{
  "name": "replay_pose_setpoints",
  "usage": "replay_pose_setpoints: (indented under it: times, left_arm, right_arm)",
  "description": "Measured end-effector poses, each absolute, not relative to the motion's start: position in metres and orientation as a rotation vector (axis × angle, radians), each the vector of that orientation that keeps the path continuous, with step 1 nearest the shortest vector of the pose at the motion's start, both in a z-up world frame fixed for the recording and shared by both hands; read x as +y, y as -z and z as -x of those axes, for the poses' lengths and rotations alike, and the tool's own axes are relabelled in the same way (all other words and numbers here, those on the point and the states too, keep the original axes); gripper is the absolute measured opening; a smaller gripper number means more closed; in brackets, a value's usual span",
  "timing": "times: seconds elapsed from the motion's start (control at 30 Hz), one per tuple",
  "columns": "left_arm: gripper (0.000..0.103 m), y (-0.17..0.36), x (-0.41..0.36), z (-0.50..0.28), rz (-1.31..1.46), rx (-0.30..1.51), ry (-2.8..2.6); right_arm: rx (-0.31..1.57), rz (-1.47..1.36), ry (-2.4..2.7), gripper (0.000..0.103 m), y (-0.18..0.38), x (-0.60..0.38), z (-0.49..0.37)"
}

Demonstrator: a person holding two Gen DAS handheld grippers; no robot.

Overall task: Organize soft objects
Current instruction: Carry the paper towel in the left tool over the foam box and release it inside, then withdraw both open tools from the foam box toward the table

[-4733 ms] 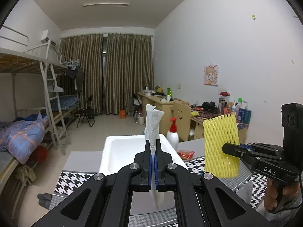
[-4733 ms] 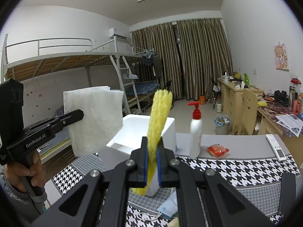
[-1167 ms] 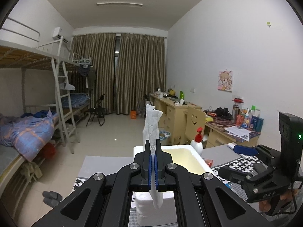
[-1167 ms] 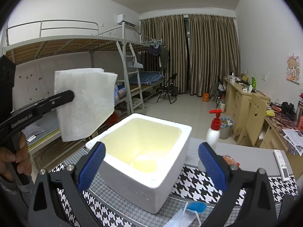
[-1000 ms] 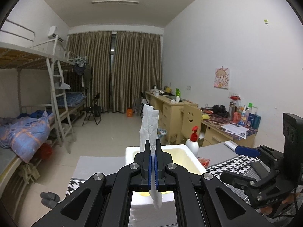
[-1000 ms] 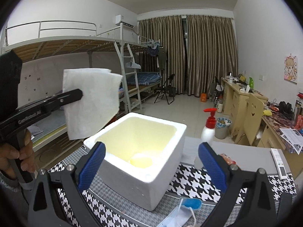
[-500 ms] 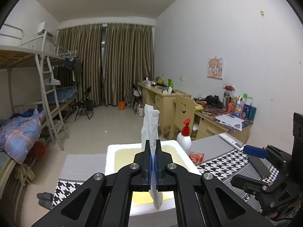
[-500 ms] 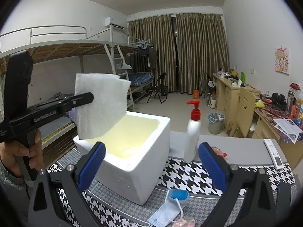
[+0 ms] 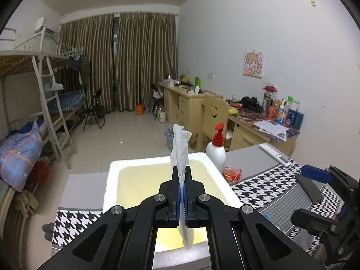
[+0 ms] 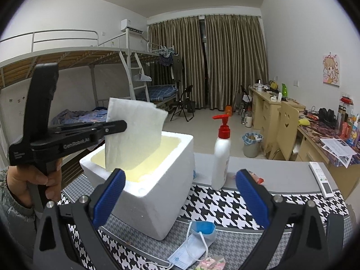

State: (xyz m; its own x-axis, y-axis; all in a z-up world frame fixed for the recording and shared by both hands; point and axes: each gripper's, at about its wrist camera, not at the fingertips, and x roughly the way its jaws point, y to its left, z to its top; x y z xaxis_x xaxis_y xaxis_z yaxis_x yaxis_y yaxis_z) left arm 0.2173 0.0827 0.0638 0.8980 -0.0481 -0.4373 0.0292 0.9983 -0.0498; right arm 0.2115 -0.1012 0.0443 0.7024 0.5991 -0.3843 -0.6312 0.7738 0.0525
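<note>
Left wrist view shows the left gripper pressed together on a white foam sheet, which stands upright between the blue pads, its top above the fingertips and its lower edge hanging below them; beneath and beyond lies the open white foam box with a yellowish inside; from the right wrist view the sheet hangs over the box's near-left corner; the right gripper is spread wide with nothing between its pads, low over the houndstooth surface.
</note>
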Motion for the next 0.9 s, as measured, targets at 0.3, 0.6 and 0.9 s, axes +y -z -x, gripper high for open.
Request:
replay_pose_setpoints:
  times: [0.3,0.6,0.9]
  left_arm:
    - [0.026,-0.049,0.086,-0.239,0.068,0.540,0.024]
    - [0.097,-0.046,0.086,-0.237,0.078,0.528,0.001]
    - [0.102,-0.047,0.085,-0.227,0.076,0.507,-0.033]
  right_arm:
    - [0.408,0.068,-0.688,0.100,-0.041,-0.105,-0.215]
    - [0.418,0.055,-0.690,0.100,-0.038,-0.107,-0.218]
    - [0.415,0.053,-0.690,0.100,-0.038,-0.108,-0.217]
